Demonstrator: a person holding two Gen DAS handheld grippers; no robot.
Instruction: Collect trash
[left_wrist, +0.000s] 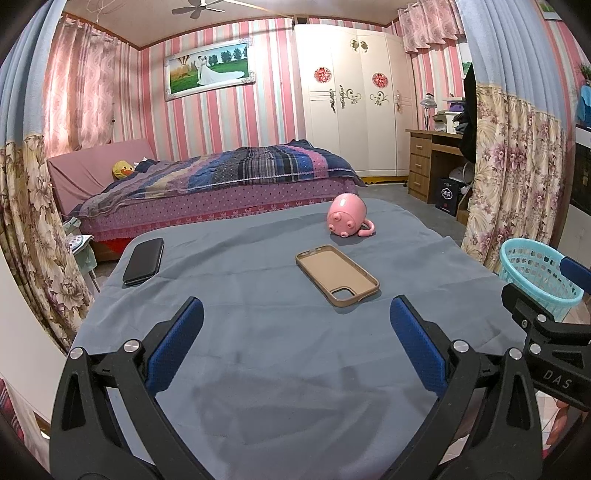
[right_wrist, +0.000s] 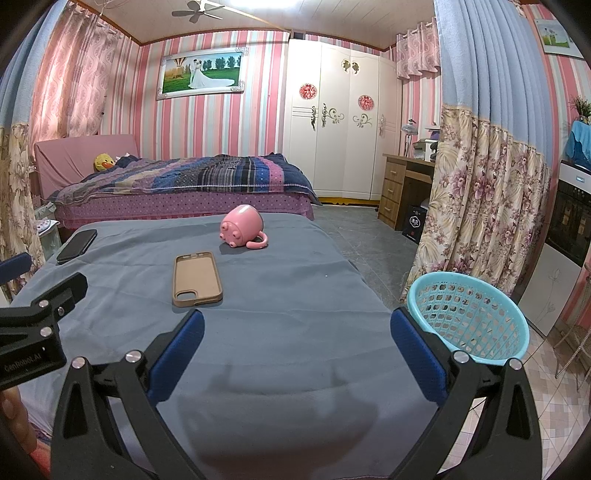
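A tan phone case (left_wrist: 338, 276) (right_wrist: 198, 279) lies inside-up in the middle of the grey-blue tablecloth (left_wrist: 258, 350) (right_wrist: 295, 332). Behind it a pink pig-shaped mug (left_wrist: 347, 220) (right_wrist: 242, 226) rests on its side. A black phone (left_wrist: 144, 261) (right_wrist: 77, 245) sits at the table's far left edge. A turquoise mesh basket (left_wrist: 537, 277) (right_wrist: 467, 319) stands off the table's right side. My left gripper (left_wrist: 295, 317) hovers open over the near cloth, holding nothing. My right gripper (right_wrist: 297, 325) is open too, its right finger in front of the basket rim.
Beyond the table are a bed (left_wrist: 229, 177) with a striped quilt, a white wardrobe (left_wrist: 354, 99) and a wooden desk (left_wrist: 432, 162). Flowered curtains (right_wrist: 480, 192) hang at both sides. Each wrist view shows the other gripper at its edge. An oven (right_wrist: 570, 221) stands far right.
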